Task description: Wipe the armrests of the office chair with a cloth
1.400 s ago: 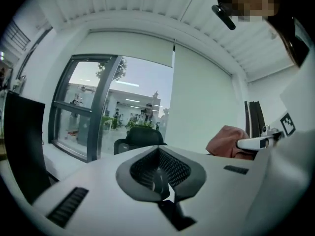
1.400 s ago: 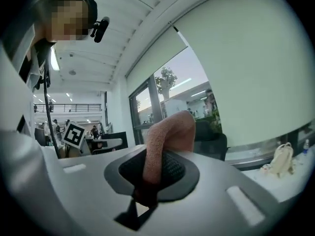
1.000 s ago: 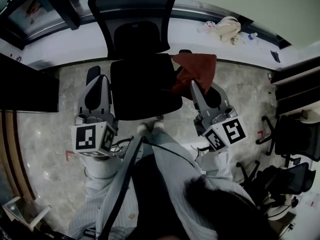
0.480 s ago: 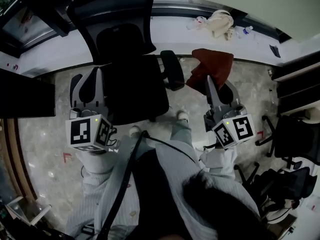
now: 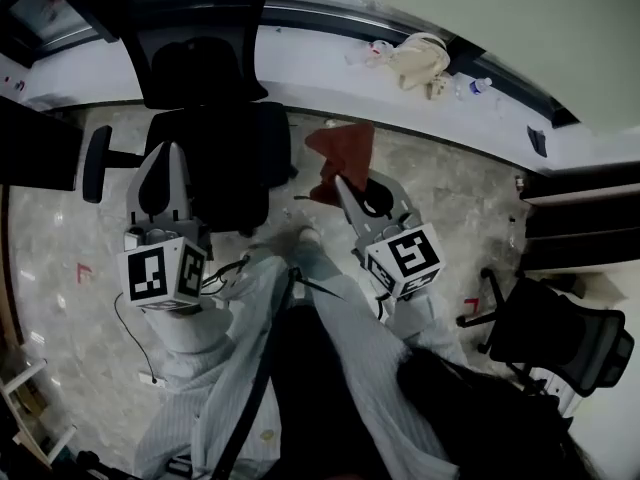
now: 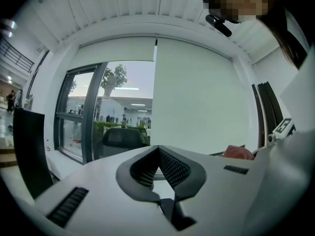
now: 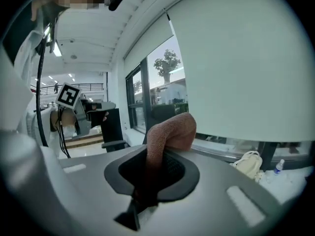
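Note:
The black office chair (image 5: 225,153) stands at the upper left of the head view, with one armrest (image 5: 97,163) sticking out on its left side. The red-brown cloth (image 5: 340,150) hangs over the floor to the right of the seat, apart from the chair. My right gripper (image 5: 338,180) is shut on it, and in the right gripper view the cloth (image 7: 170,132) rises out of the closed jaws. My left gripper (image 5: 168,150) sits over the seat's left edge, near the armrest. Its fingertips (image 6: 162,156) meet with nothing between them.
A white ledge (image 5: 300,63) runs along the wall, bearing a beige bag (image 5: 420,60) and a small bottle (image 5: 478,86). A dark desk (image 5: 35,148) stands at the left. Another office chair (image 5: 560,333) is at the lower right. My legs fill the bottom centre.
The chair has slid left in the view and turned. The right gripper has carried the cloth off the chair's side to a spot over the floor. The left gripper stayed by the seat's left side.

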### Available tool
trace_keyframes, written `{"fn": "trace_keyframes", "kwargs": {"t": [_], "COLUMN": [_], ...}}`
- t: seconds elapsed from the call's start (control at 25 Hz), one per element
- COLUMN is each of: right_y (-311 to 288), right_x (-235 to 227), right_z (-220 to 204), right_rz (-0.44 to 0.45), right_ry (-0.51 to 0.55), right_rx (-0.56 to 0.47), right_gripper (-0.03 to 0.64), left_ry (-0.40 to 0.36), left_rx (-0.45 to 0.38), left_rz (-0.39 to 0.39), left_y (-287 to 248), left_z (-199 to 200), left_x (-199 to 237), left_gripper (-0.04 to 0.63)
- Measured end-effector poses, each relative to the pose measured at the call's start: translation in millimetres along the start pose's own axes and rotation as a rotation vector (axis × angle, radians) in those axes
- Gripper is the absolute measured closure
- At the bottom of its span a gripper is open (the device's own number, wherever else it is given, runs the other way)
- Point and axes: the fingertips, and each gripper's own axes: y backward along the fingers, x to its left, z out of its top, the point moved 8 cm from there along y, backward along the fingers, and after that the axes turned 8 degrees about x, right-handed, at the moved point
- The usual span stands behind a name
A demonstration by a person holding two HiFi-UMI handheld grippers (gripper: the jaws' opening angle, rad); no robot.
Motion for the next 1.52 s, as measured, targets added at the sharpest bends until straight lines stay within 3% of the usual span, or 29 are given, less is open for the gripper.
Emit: {"fn": "trace_keyframes", "kwargs": {"t": [0.28, 0.56, 0.72, 0.92, 1.16, 1.36, 1.52], "right_y": [-79.4, -185.2, -226.0, -265.6, -339.9, -394.6, -400.6], "right_x": [1.3, 17.0, 16.9, -0.9, -40.2, -75.3, -87.9], "right_z": [-46.6, -93.5, -128.7, -127.9, -101.3, -85.7, -82.1], "right_rz": [0.174, 0.437, 0.507, 0.481, 0.362, 0.239, 0.172], "right_ry": [0.053, 0.153, 0.181, 0.249, 0.282, 0.225, 0.142], "right_rx": [0.179, 0.446, 0.602, 0.646, 0.634, 0.661, 0.663], "right_gripper": [0.577, 0.576, 0.577, 0.577, 0.575, 0.574, 0.575], "left_ry": [0.022, 0.06, 0.064, 0.091, 0.066, 0.05, 0.048], "left_rx": [0.064, 0.15, 0.178, 0.204, 0.229, 0.258, 0.26], "left_rz": [0.067, 0.128, 0.149, 0.19, 0.214, 0.218, 0.218], "left_y": [7.1, -3.5, -11.5, -12.3, -9.6, -3.4, -2.0], "left_z": [-16.1, -60.9, -81.6, -95.8, -108.4, -110.5, -111.2], "left_x": [2.7, 12.8, 25.2, 37.7, 50.8, 61.1, 66.2], "left_gripper": [0.592, 0.592, 0.592, 0.592, 0.592, 0.592, 0.592]}}
